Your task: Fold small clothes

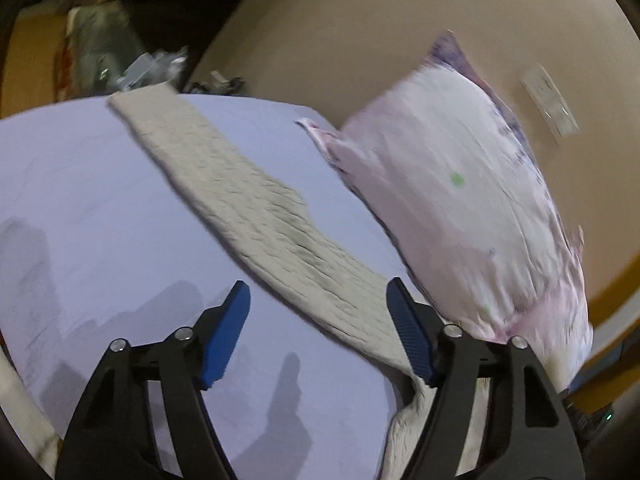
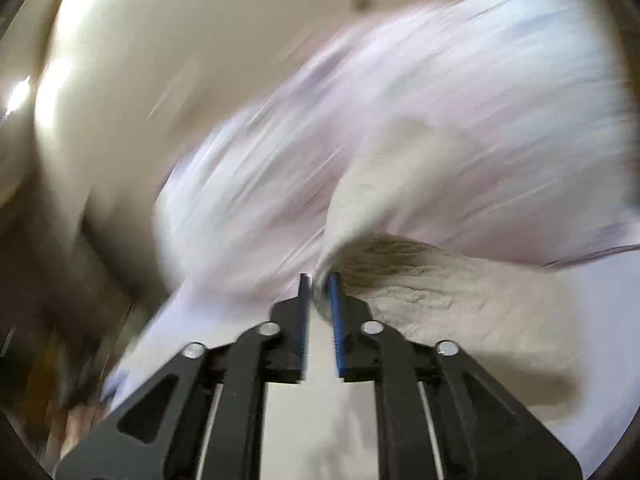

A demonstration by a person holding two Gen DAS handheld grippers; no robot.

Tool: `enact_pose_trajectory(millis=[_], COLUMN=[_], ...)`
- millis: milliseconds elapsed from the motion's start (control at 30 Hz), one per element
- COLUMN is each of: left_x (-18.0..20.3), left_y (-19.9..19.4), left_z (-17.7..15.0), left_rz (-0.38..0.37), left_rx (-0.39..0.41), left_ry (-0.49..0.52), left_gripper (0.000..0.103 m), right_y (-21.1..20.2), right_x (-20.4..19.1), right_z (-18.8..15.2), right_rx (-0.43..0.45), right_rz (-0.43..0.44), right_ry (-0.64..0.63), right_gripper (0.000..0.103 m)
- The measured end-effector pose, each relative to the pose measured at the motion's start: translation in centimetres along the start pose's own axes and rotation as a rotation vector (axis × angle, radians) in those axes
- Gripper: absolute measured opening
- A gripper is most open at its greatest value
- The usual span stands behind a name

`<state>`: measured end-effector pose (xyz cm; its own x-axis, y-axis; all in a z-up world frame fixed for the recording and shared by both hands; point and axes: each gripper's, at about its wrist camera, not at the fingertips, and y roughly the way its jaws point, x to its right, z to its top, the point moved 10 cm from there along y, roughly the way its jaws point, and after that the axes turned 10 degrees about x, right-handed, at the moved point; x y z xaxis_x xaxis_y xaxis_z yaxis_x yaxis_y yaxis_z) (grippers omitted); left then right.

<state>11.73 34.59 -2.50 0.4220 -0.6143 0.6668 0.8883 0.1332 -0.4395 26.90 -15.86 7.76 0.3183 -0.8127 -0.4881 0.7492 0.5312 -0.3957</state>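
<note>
- Left gripper (image 1: 318,330): jaws spread wide, blue pads (image 1: 224,340) well apart, nothing between them. It hangs over the sheet (image 1: 100,208).
- Garment (image 1: 248,208): a beige ribbed knit piece. In the left wrist view it lies as a long band running diagonally across the sheet, from the far left edge toward the near right.
- The near end of the garment passes under the right-hand pad of the left gripper and bunches up below it at the lower edge of the view.
- Right gripper (image 2: 319,312): jaws drawn narrow, clamping a gathered fold of the garment (image 2: 440,296) at the pad tips. The cloth fans out from the pinch to the right.
- The right wrist view is heavily motion-blurred; fine detail of the fabric beyond the pinch cannot be told.
- Pillow (image 1: 460,208): white and pale pink with purple print along its edges. It stands tilted against the wall (image 1: 360,40), just beside the garment on its right side.
- In the right wrist view the pillow (image 2: 480,100) fills the area above and behind the pinched garment.
- Sheet: pale lilac, smooth, carrying shadows of the gripper in the left wrist view.
- Clutter (image 1: 100,48): dark, blurred items past the far left edge of the sheet; they cannot be identified.
</note>
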Motion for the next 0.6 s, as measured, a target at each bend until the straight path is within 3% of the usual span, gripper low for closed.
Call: enact_pose_trajectory(millis=[33,67,133,200,367,500,567,600], left_x=[-0.5,-1.1,-2.3,-3.8,-7.4,-8.8,-9.2,-9.4], left_y=[0.0,0.1,0.3,0.8,3.1,4.2,5.0,5.6], left_z=[0.2,0.5,1.1,1.7,3.0,4.6,5.1,5.1], left_rz=[0.009,0.019,0.029,0.050,0.078,0.079,0.086,0.098], left_rx=[0.004,0.009,0.019,0.014,-0.008,0.007,-0.001,-0.013], left_ry=[-0.015,-0.038,-0.068,-0.111,-0.270,-0.359,-0.379,-0.379], left_gripper=[0.068,0.068,0.067,0.065,0.050,0.042,0.032,0.021], right_y=[2.5,3.2,3.5,2.2,-2.6,-3.4,-3.8,-4.0], right_x=[-3.4,-4.5,-5.5,-4.4,1.2,4.1,5.1,5.9], right_z=[-3.5,-4.8,-5.9,-5.0,-4.1,-4.3,-4.5,-4.6], right_rx=[-0.125,-0.165,-0.166,-0.109,-0.067,-0.065,-0.062,-0.060], right_rz=[0.070,0.087,0.095,0.051,-0.051,-0.093,-0.104,-0.109], right_ry=[-0.022,-0.033,-0.046,-0.047,0.028,0.078,0.099,0.109], right_gripper=[0.043,0.048,0.062,0.076,0.080,0.083,0.084,0.085])
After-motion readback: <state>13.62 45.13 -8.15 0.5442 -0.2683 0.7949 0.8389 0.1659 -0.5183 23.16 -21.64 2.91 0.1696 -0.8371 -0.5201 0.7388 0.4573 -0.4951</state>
